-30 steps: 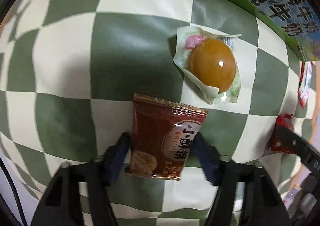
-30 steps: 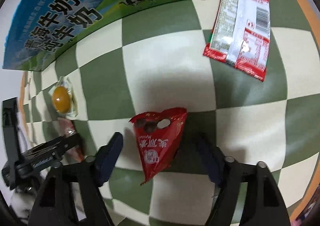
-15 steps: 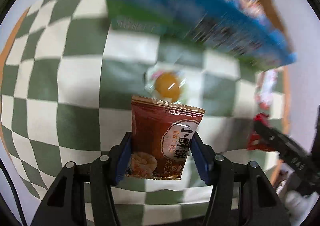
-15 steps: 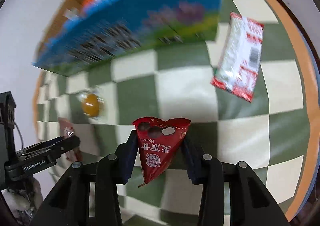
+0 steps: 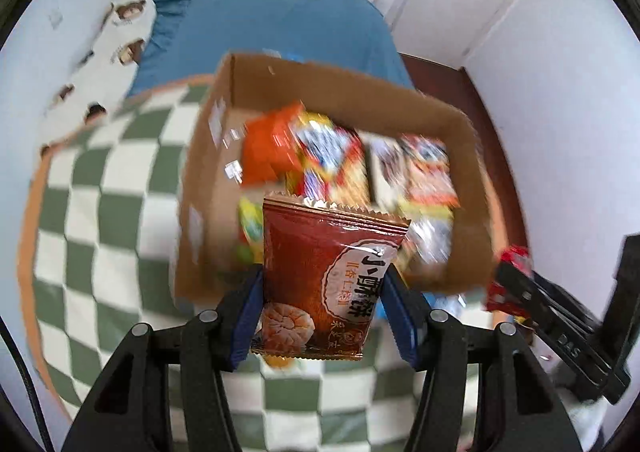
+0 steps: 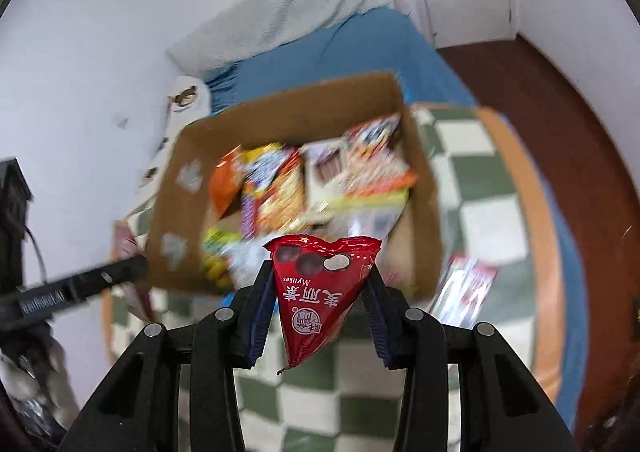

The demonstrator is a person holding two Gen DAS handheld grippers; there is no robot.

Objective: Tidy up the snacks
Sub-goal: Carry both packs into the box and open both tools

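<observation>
The heap of bright snack packets (image 5: 344, 164) inside the open brown cardboard box (image 5: 472, 172) is smeared by blur, so their printing and number cannot be read; only orange, yellow, red and white wrappers show. In the left wrist view the box's near wall is partly hidden behind the held packet, and in the right wrist view a red-and-white flat packet (image 6: 468, 288) lying on the green-and-white checkered cloth (image 5: 104, 212) just right of the box is likewise blurred. The left gripper (image 5: 326, 312) has its blue-padded jaws pressed against the two side edges of a red-brown rectangular biscuit packet with a serrated top seal (image 5: 328, 276), held upright in front of the box. The right gripper (image 6: 320, 300) is closed narrowly on a glossy red triangular chocolate pouch (image 6: 320, 288), point downward, its jaws having just drawn in onto it, also in front of the box above the cloth.
</observation>
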